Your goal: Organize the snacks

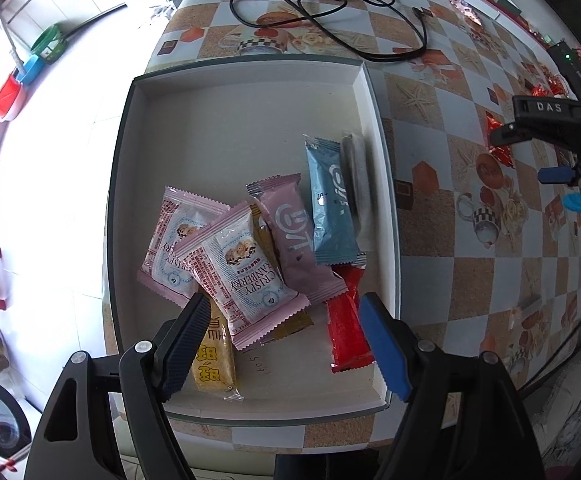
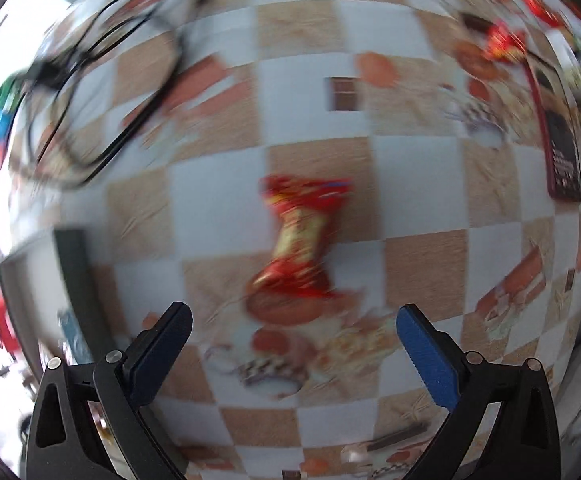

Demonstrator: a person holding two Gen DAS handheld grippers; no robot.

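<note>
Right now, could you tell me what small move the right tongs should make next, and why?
Probably lower the right tongs onto the red-and-gold candy. They are open and empty, and the candy lies loose on the tablecloth just ahead of them, outside the box.

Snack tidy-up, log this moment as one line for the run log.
left gripper: open above box | right gripper: open, empty, over red candy on table

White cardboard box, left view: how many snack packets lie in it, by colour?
Pink cranberry packets: 2
Mauve packet: 1
Blue packet: 1
Grey packet: 1
Red packet: 1
Yellow packet: 1
Brown packet: 1
Total: 8
</note>
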